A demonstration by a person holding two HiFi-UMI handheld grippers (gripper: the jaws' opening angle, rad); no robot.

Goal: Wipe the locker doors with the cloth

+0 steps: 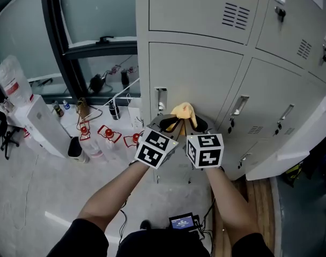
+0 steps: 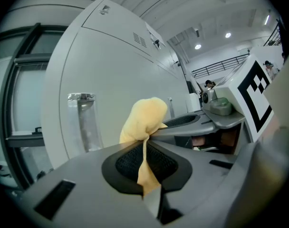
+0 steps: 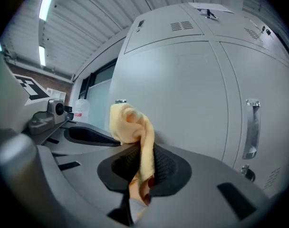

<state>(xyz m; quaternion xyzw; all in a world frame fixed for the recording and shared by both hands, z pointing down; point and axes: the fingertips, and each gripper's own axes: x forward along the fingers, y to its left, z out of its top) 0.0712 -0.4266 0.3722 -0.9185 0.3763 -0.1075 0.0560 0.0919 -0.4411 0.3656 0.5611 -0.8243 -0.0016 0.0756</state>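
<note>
Cloth (image 1: 183,111) clamped by both left tool (image 1: 170,123) and right tool (image 1: 198,124) before locker door (image 1: 200,74); handle (image 1: 161,99) just left.

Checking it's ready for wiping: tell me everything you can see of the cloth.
The cloth is soft, pale yellow-orange fabric, bunched into a rounded wad. The left claw and right claw are each shut on a thin fold of it, the wad standing out past their tips. It sits close before a lower locker door, right of its handle; whether it touches the door cannot be told.
</note>
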